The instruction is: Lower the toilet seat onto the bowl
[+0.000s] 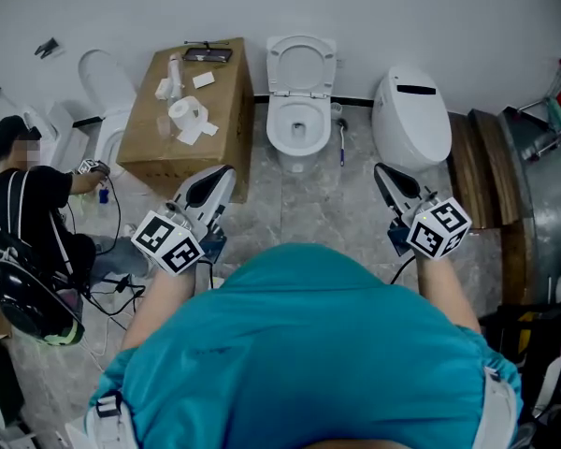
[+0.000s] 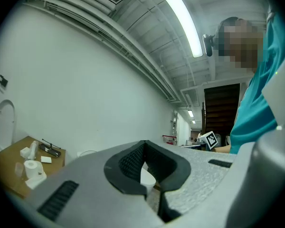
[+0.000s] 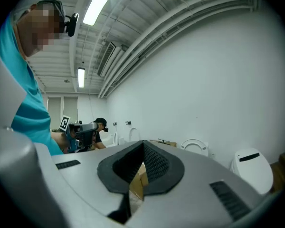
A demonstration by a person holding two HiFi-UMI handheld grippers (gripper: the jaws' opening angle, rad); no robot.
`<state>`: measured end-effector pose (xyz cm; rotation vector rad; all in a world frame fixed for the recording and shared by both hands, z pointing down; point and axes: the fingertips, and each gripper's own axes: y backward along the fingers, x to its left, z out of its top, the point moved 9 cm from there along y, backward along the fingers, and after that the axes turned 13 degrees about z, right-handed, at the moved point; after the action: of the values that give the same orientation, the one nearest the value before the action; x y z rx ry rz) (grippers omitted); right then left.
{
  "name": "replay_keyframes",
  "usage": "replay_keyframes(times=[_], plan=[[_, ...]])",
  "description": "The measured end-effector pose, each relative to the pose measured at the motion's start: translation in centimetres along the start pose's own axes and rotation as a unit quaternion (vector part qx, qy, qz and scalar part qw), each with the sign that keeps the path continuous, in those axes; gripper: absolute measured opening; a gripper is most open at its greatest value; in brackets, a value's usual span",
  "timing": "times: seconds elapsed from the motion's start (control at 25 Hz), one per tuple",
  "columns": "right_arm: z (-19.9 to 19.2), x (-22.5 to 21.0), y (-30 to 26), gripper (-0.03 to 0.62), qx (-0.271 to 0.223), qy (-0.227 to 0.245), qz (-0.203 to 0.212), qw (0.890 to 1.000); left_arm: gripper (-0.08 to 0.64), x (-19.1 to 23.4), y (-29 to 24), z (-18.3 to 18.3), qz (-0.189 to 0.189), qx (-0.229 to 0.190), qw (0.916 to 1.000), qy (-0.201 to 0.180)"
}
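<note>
Left gripper [image 1: 226,171] and right gripper [image 1: 381,168], fingers closed empty, flank bare floor [image 1: 309,204] before raised toilet seat [image 1: 301,64].

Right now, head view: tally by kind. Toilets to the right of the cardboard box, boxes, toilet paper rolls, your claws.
Toilets: 2 (open toilet, closed toilet)
Cardboard box: 1
Toilet paper roll: 1
Claws: 2 (left claw, right claw)
Total: 6

A cardboard box [image 1: 206,124] at eleven o'clock bears a toilet roll [image 1: 187,112]; a closed toilet [image 1: 411,120] stands at one, a person [image 1: 28,204] at nine.
</note>
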<state>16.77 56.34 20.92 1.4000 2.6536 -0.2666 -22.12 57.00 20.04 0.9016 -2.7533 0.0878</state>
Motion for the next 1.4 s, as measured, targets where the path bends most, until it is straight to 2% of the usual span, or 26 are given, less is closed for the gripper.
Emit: replay_keyframes(times=[0.12,0.28,0.76,0.92,1.16,1.4], plan=[[0.1,-0.9,0.9,0.002,-0.015,-0.021,-0.002,1.0,0.003,-0.6,-0.7,-0.2,-0.002,0.002,1.0,0.0],[0.3,-1.9,2.2,0.002,-0.013,-0.019,0.003,1.0,0.003,-1.8,-2.4,-0.2,-0.005,0.001,1.0,-0.001],[-0.5,-7.0,12.4,0.002,-0.013,-0.026,-0.003,1.0,0.003,-10.5,-9.5,-2.7,-0.03,0.008,0.9995,0.007],[-1.0,-8.8,13.8,0.002,-0.013,-0.031,-0.006,0.999,0.003,-11.8,-11.4,-3.5,-0.04,0.02,0.999,0.005],[-1.4,-10.6,10.6,0.002,-0.003,-0.043,-0.002,0.999,0.003,-8.3,-12.7,-3.8,-0.03,0.028,0.999,0.017],[0.2,-12.0,1.9,0.002,0.0,-0.018,-0.004,1.0,0.003,0.7,-15.2,-3.1,-0.051,0.019,0.9982,0.025]])
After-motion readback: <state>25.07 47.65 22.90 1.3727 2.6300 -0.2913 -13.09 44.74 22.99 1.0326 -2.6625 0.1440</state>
